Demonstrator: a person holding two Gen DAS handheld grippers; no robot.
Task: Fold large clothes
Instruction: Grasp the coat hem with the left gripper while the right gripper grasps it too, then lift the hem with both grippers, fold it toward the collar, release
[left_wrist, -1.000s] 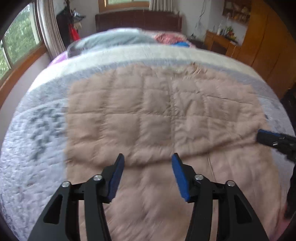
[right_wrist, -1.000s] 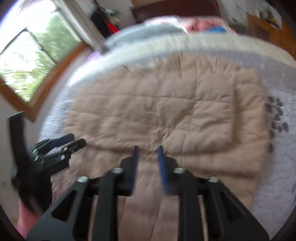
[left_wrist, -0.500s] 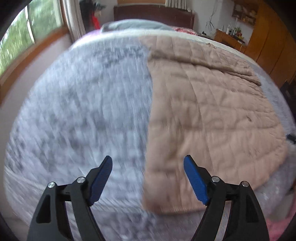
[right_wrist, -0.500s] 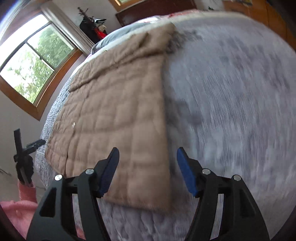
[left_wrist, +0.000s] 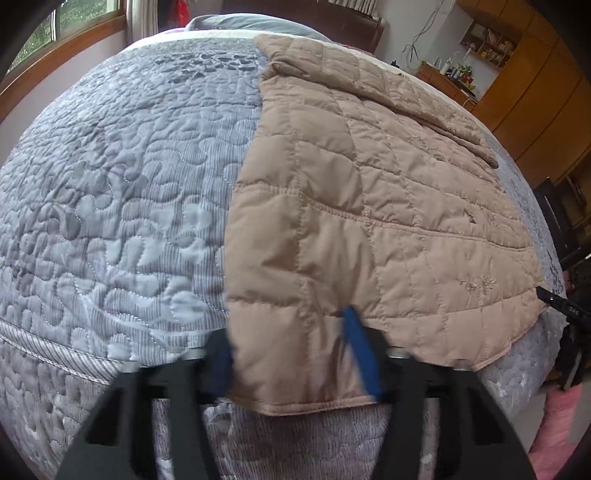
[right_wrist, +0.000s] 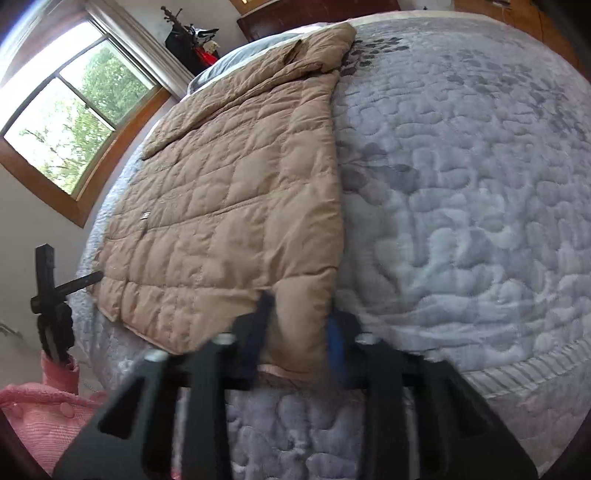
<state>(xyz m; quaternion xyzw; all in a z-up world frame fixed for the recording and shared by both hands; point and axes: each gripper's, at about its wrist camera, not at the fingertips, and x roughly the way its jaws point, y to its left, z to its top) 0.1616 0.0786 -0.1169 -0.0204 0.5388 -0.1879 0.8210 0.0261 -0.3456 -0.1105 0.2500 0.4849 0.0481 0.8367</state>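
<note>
A tan quilted coat (left_wrist: 369, 192) lies flat on the bed, its hem hanging a little over the near edge. My left gripper (left_wrist: 291, 354) has its jaws around the coat's near left corner, one blue pad on each side of the fabric. In the right wrist view the same coat (right_wrist: 236, 192) shows, and my right gripper (right_wrist: 299, 332) has its jaws around the near right corner. Both grippers are blurred, with jaws partly closed on the hem; the fabric bunches between the pads.
The grey quilted bedspread (left_wrist: 110, 192) covers the bed, also in the right wrist view (right_wrist: 461, 192). A window (right_wrist: 74, 122) is on the left wall and wooden cabinets (left_wrist: 535, 74) on the right. A pink sleeve (right_wrist: 40, 402) shows low left.
Both grippers moved apart from the coat's middle to its near corners, dropped to the bed edge, and their jaws have narrowed around the hem.
</note>
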